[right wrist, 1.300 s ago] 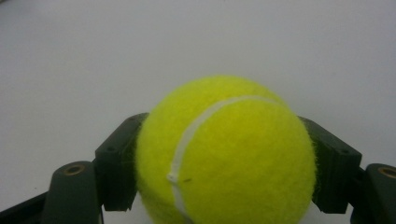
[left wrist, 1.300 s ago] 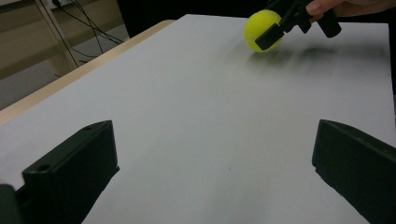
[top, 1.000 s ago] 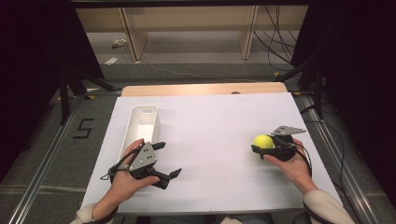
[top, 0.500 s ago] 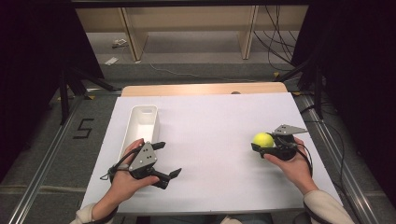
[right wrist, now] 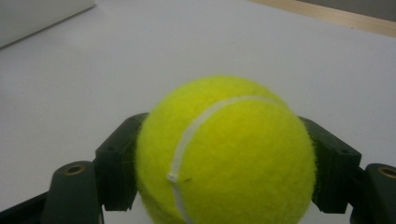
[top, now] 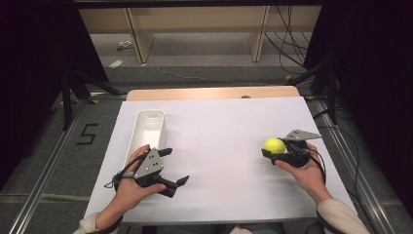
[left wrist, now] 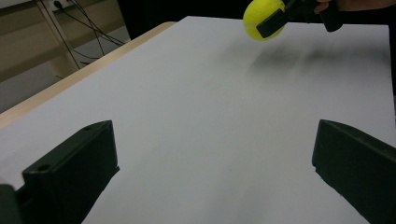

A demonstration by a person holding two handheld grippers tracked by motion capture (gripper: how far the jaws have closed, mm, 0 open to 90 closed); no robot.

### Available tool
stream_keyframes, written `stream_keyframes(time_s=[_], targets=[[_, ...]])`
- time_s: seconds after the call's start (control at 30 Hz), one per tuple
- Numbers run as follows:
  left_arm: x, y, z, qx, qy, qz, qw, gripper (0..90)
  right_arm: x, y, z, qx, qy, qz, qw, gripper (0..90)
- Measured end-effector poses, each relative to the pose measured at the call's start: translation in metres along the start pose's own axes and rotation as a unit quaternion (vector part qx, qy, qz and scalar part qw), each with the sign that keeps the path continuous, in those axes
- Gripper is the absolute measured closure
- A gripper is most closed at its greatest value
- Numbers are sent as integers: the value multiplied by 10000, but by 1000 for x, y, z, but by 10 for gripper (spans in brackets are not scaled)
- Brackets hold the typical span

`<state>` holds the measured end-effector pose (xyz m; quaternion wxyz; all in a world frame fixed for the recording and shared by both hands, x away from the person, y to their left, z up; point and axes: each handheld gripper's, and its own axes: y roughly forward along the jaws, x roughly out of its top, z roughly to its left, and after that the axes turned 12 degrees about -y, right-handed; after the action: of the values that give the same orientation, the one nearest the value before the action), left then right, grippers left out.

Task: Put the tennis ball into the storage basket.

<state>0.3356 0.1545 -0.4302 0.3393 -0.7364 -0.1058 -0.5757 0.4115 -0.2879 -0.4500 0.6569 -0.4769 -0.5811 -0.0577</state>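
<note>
At the right of the white table (top: pixel 229 131), the right gripper (top: pixel 278 152) is clamped on a yellow tennis ball (top: pixel 273 145), one jaw on each side, the ball's white seam running near-upright. Near left, the left gripper (top: pixel 169 166) hangs wide open, grasping nothing. Just beyond it lies a white tray (top: pixel 146 130), long axis running near to far, with nothing visible inside.

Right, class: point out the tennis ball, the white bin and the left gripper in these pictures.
tennis ball (right wrist: pixel 224 154), right gripper view, on its yellow felt beside the white seam.
white bin (top: pixel 138 131), high view, on its left wall.
left gripper (top: pixel 174 165), high view, midway between its open jaws.
</note>
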Motion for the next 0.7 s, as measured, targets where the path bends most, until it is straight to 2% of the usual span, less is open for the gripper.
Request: stream_keyframes(time_s=[0.7], targets=[[0,0,0,-6,4,12,10000,0,8,-2,6,66,-78,-203,9997,263]])
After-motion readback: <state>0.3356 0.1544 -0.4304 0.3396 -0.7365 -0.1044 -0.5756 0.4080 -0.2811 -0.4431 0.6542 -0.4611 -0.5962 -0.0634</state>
